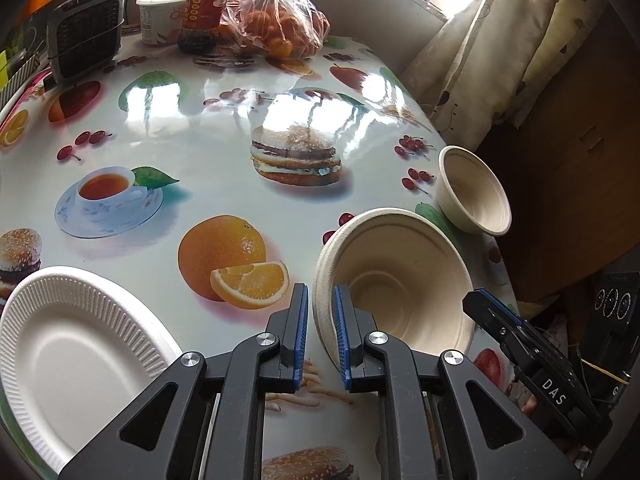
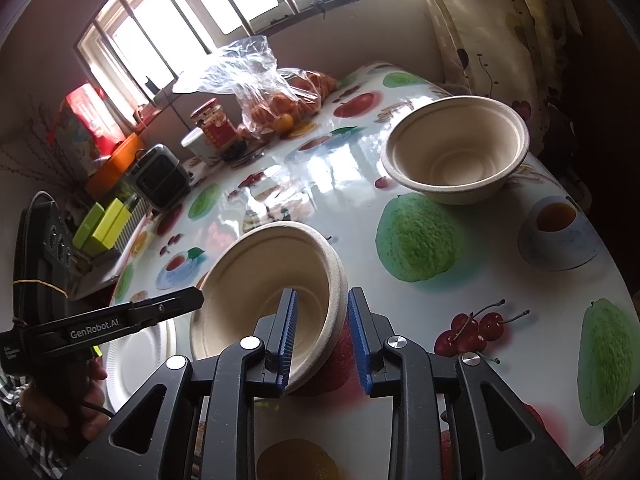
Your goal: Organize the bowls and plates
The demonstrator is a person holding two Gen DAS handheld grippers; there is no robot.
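A beige paper bowl point(image 1: 400, 288) point(image 2: 256, 280) stands tilted on its side on the fruit-print table point(image 1: 200, 152); it shows a double rim. My left gripper point(image 1: 320, 290) is shut on its near rim, one pad outside and one inside. My right gripper point(image 2: 322, 294) straddles the opposite rim and is open: its inner pad lies against the wall and a gap shows at the outer pad. A second beige bowl point(image 1: 476, 196) point(image 2: 452, 148) sits upright near the table's edge. A white ribbed plate point(image 1: 72, 344) point(image 2: 136, 360) lies flat beside the tilted bowl.
At the table's far end stand a clear bag of oranges point(image 1: 280, 20), a red-labelled jar point(image 1: 204, 4), a white tub point(image 1: 160, 16) and a small grey heater point(image 1: 84, 28). A patterned curtain point(image 1: 500, 40) hangs past the table's right edge.
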